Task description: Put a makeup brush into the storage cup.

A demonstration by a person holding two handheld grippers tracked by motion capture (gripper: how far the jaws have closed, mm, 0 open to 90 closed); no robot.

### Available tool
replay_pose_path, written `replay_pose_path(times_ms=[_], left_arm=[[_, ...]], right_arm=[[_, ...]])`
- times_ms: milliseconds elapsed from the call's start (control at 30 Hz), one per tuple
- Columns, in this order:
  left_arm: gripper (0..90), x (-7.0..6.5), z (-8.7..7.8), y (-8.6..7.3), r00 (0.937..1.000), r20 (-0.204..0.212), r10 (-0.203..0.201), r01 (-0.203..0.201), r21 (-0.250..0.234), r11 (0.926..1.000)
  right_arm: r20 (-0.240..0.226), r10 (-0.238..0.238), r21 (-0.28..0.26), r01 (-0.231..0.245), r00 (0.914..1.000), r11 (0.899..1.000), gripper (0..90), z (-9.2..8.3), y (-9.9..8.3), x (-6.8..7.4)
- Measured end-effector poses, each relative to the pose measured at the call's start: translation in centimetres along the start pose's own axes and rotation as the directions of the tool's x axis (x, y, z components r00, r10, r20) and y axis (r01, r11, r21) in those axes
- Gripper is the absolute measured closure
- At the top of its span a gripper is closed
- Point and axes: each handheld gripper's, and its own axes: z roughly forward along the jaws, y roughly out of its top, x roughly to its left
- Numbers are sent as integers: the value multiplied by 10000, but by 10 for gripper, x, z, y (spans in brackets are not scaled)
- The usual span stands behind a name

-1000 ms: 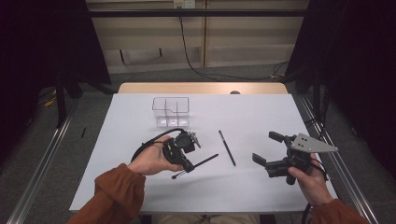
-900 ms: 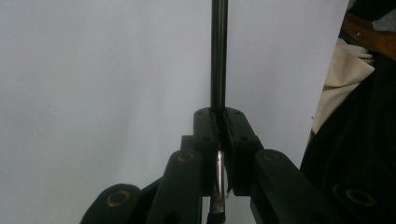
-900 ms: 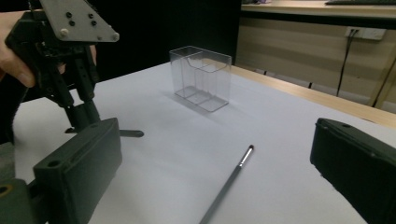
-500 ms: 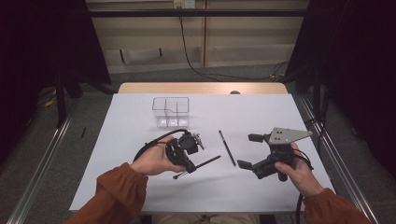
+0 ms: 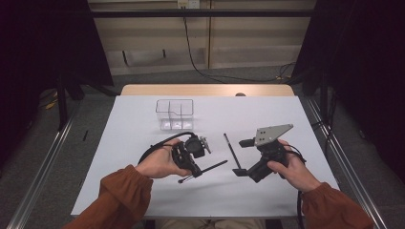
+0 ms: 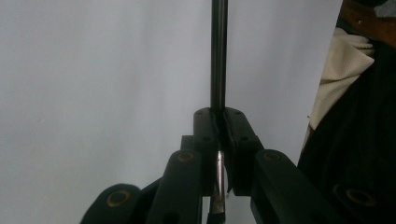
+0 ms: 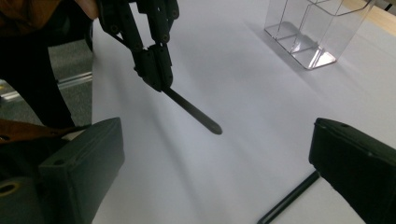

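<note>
- The left gripper (image 5: 193, 164) is clenched on a thin dark pen (image 5: 210, 168); the left gripper view shows the shaft (image 6: 218, 51) running straight out from between the pressed-together pads, held just above the white table (image 5: 143, 191).
- A second dark pen (image 5: 231, 149) lies loose on the table, between the two grippers and nearer the right one.
- The right gripper (image 5: 243, 157) stands released, jaws wide apart and nothing between them; in the right gripper view the loose pen (image 7: 287, 198) lies just by its right jaw.
- The clear compartment box (image 5: 175, 114) sits farther back on the table, well apart from both pens, and looks empty as far as I can tell.
- My reading: one pen is picked up, none is in the box yet; the second pickup and both placements remain.
- No brand, label or writing is readable anywhere.
</note>
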Motion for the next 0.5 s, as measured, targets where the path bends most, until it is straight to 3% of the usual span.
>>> replay_pose_path(times_ms=[33,67,100,167,333,500], left_arm=[[847,0,0,0,10000,38,57,-57,78,10000],[847,0,0,1,9999,45,125,-125,114,9999],[847,0,0,1,10000,9,53,-53,46,10000],[847,1,1,1,10000,-16,56,-56,152,9999],[847,0,3,1,10000,-61,43,-42,185,9998],[847,-1,5,2,9999,-25,102,-101,308,9995]], right_arm=[[-48,-94,356,95,9999,9993,45,2,3,-2],[-48,-94,356,95,9999,9993,45,2,3,-2],[-182,-215,812,229,9996,9964,56,5,6,-3],[-307,-196,1024,227,9993,9945,58,6,7,-4],[-832,-489,2288,668,9953,9712,81,14,17,-4],[-1020,-670,2953,945,9925,9507,81,21,22,-5]])
